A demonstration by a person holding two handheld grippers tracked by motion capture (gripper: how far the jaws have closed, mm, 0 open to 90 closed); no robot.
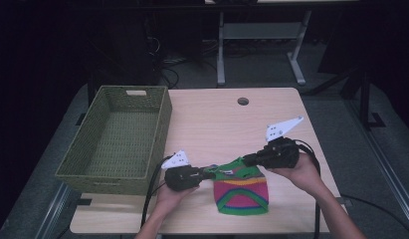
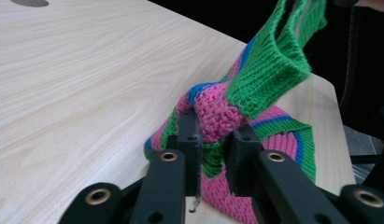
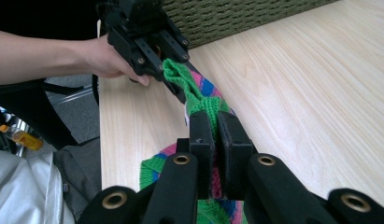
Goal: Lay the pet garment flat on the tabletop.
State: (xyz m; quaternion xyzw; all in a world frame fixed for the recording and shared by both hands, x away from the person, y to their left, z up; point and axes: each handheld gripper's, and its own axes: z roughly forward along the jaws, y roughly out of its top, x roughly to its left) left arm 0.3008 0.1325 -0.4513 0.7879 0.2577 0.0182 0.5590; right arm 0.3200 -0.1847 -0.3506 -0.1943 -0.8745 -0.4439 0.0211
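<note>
Knitted sock (image 1: pixel 240 191) lengthwise toward person, cuff away, left fingers (image 2: pixel 213 156) and right fingers (image 3: pixel 216 140) clenched on cuff

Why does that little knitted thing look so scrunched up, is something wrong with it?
Nothing looks damaged. The knitted piece is bunched at its top edge because the left gripper and right gripper each pinch it there, lifting that edge off the table.

Basket (image 1: pixel 117 139) at nine o'clock on the table (image 1: pixel 217 119), knitted piece (image 1: pixel 241 191) at six near the front edge. Left gripper (image 1: pixel 212 174) at its ten o'clock corner, right gripper (image 1: pixel 246 160) at its twelve.
</note>
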